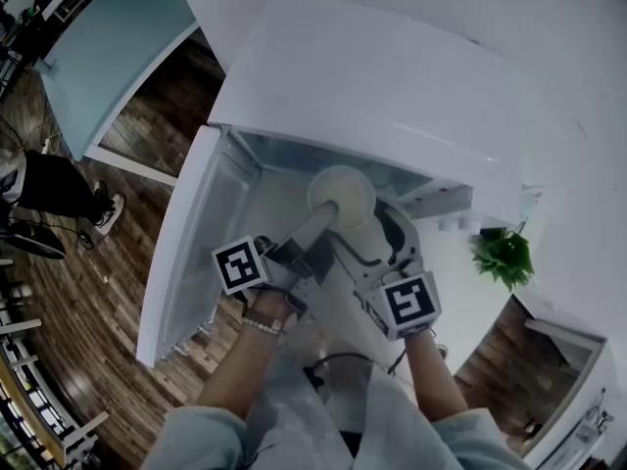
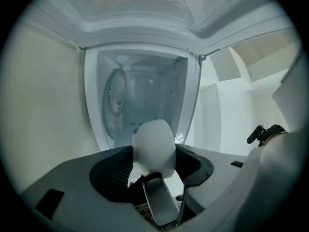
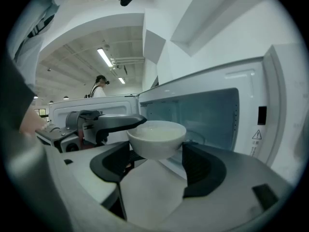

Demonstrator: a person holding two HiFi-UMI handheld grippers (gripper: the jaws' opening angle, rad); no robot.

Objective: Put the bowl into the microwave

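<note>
L gripper [image 2: 153,174] clamped on white bowl [image 3: 157,138], rim only. R gripper [image 3: 157,170] jaws apart, bowl just ahead. My worry: single-edge hold lets the bowl pivot and clip the microwave [image 3: 251,105] sill ahead.

The bowl [image 3: 156,138] is plain white, unpatterned. The microwave [image 1: 392,86] is white outside and pale blue-grey inside, and its door [image 1: 186,253] is white too. The left gripper [image 2: 153,166] and right gripper [image 3: 157,166] are light grey with black ribbed pads [image 2: 108,175]. The left cube [image 1: 241,264] and right cube [image 1: 409,302] show black square markers on white (1 on each visible face). The floor [image 1: 59,292] is dark brown wood planking, the plant [image 1: 503,256] green, the table [image 1: 108,52] pale blue.
</note>
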